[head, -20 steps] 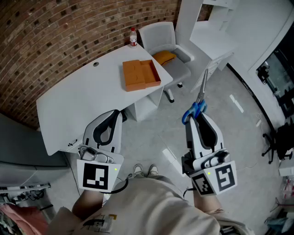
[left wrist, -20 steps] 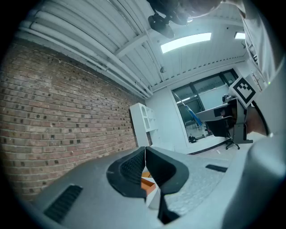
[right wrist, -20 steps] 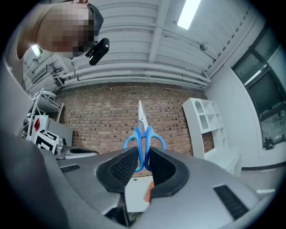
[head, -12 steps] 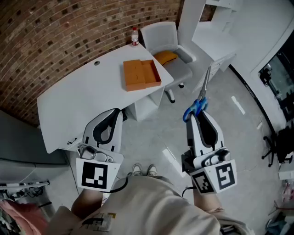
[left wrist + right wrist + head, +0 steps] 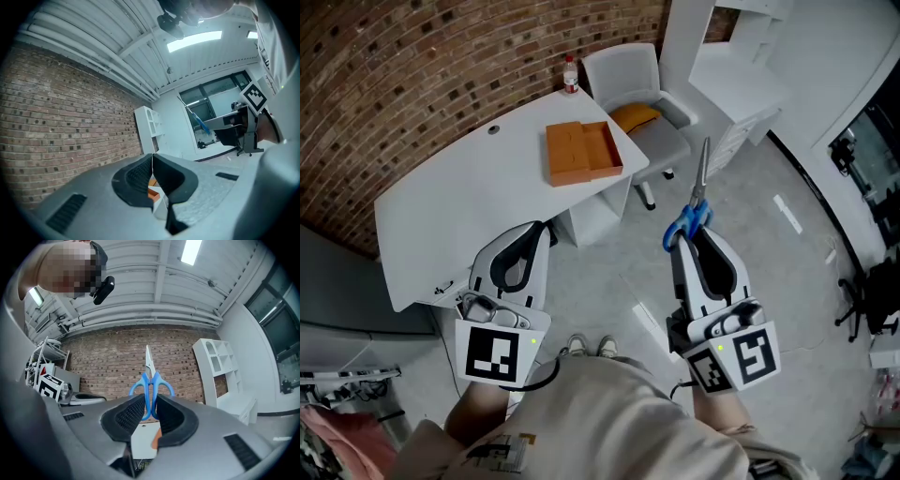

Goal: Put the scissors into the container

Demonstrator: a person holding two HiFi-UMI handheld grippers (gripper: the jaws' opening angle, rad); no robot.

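My right gripper (image 5: 686, 239) is shut on the blue-handled scissors (image 5: 694, 208), whose steel blades point away from me over the floor beside the desk. In the right gripper view the scissors (image 5: 150, 380) stand upright between the pads, handles clamped. The orange container (image 5: 583, 152) lies open on the white desk (image 5: 469, 202), up and left of the scissors, and shows as an orange sliver (image 5: 153, 191) below the left jaws. My left gripper (image 5: 532, 234) is shut and empty, held near the desk's front edge; its jaws (image 5: 152, 174) meet with nothing between them.
A bottle with a red label (image 5: 570, 75) stands at the desk's far edge. A white chair (image 5: 639, 89) with an orange cushion (image 5: 635, 116) is behind the desk's right end. White shelving (image 5: 741, 66) is at the back right. A brick wall (image 5: 441, 66) runs behind.
My right gripper with the scissors has shifted a little to the left, toward the desk. The left gripper has stayed in place.
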